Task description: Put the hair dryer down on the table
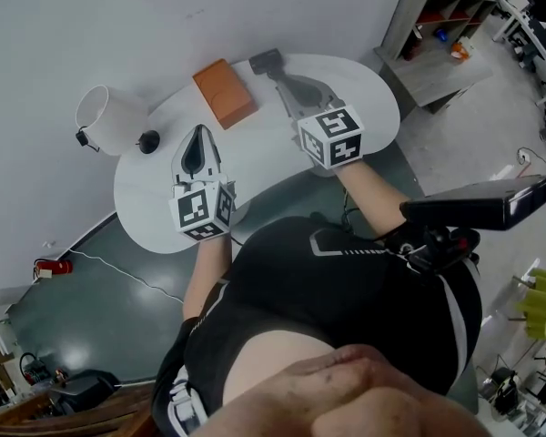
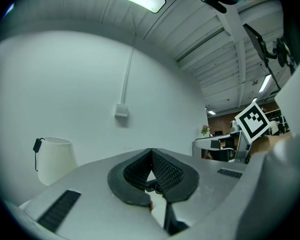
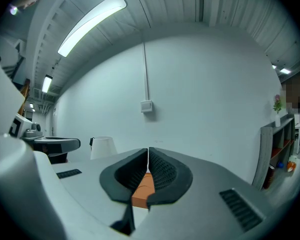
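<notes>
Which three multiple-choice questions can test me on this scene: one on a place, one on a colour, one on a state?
1. Where does the orange box lie?
A. on the white table
B. on the floor
C. on a shelf

2. What colour is the round container at the table's left end?
A. black
B. white
C. orange

3. How do the jaws of the right gripper stand?
A. wide open
B. shut on the box
C. shut, empty

Answers: A, the box rests on the tabletop; B, its wall is plainly white; C, the pads meet with nothing clamped.
</notes>
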Demonstrator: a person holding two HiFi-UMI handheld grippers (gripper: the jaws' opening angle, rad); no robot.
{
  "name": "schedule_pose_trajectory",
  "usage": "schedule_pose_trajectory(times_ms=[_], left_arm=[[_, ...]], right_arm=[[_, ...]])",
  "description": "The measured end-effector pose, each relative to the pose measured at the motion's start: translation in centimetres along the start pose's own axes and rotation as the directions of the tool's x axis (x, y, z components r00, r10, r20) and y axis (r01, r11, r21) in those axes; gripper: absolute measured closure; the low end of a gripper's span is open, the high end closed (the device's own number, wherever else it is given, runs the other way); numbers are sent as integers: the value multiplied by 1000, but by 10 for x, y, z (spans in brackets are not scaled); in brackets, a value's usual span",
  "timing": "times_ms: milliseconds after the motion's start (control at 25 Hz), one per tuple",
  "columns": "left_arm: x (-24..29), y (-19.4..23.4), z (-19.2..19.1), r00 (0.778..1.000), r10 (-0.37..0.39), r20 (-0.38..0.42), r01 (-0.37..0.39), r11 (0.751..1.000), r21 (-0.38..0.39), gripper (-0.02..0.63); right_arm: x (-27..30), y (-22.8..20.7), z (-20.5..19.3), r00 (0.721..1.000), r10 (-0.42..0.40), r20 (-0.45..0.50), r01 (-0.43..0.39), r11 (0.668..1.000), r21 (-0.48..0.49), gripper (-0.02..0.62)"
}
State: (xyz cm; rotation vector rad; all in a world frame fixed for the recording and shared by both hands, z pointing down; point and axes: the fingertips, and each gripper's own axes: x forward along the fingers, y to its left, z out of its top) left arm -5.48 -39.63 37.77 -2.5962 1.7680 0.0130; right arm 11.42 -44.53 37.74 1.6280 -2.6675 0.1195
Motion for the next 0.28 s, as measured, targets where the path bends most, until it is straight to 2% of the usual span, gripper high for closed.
schedule_pose_trajectory(times_ms=[280], left_arm=[[0, 2, 0, 1000, -3, 3, 3, 1000, -7, 574]], right_arm=[[1, -1, 2, 1000, -13, 3, 13, 1000, 0, 561]])
